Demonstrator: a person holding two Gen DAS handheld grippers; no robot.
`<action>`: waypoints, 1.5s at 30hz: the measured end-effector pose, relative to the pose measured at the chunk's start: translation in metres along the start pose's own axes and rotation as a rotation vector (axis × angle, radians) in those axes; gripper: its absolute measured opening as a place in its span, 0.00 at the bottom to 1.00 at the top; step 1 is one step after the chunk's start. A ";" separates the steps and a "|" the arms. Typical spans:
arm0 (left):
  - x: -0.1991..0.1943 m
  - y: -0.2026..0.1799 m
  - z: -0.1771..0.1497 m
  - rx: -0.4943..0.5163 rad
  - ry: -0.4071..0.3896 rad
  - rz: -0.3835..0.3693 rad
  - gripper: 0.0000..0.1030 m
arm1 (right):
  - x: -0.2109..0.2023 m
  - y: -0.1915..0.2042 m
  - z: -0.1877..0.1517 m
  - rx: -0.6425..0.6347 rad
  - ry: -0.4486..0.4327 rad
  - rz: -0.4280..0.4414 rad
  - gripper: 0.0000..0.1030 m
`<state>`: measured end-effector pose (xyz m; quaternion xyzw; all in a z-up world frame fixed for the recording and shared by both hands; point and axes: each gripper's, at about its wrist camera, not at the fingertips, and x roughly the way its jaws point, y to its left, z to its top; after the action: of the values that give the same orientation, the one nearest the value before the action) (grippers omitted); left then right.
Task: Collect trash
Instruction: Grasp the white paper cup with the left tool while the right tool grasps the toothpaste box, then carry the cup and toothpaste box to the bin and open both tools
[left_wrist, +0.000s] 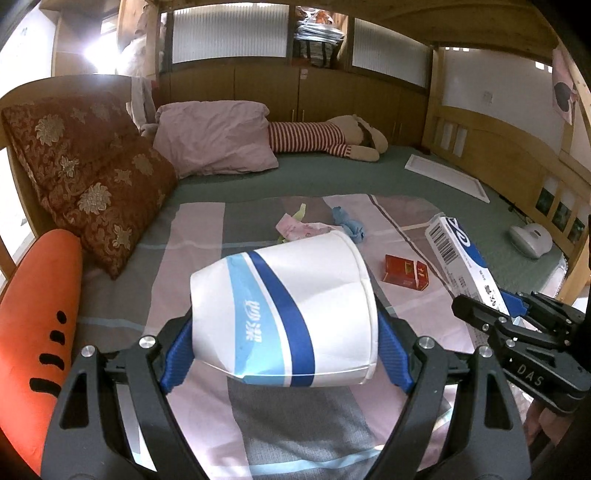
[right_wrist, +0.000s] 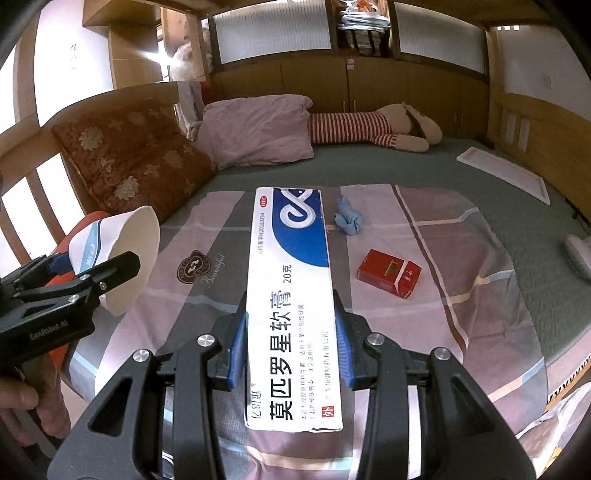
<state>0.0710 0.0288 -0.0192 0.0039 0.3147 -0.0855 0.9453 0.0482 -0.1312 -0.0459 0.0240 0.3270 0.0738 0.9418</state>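
Left wrist view: bed (left_wrist: 332, 177) with checked sheet (left_wrist: 207, 236); paper cup (left_wrist: 284, 314), held on its side above the sheet, is clamped between the left gripper (left_wrist: 286, 354) pads; red cigarette pack (left_wrist: 406, 275), blue scrap (left_wrist: 349, 225) and pink wrapper (left_wrist: 299, 227) are seen lying beyond.
Right wrist view: ointment box (right_wrist: 291, 314) is gripped lengthwise by the right gripper (right_wrist: 291, 354), raised over the sheet; cup is seen at left

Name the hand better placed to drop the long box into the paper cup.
Right. The right gripper already clamps the ointment box, while the left gripper holds the paper cup, whose mouth faces the right side.
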 end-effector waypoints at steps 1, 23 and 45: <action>0.001 0.000 0.000 0.002 0.001 -0.001 0.81 | 0.000 0.000 0.000 0.000 0.000 0.000 0.39; 0.001 -0.014 -0.006 0.042 -0.007 -0.072 0.80 | -0.179 -0.158 -0.056 0.170 -0.182 -0.310 0.39; -0.074 -0.386 -0.048 0.609 0.160 -0.736 0.89 | -0.357 -0.276 -0.173 0.664 -0.530 -0.480 0.90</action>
<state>-0.0788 -0.3366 0.0041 0.1752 0.3278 -0.5021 0.7809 -0.3015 -0.4600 0.0109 0.2651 0.0782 -0.2623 0.9246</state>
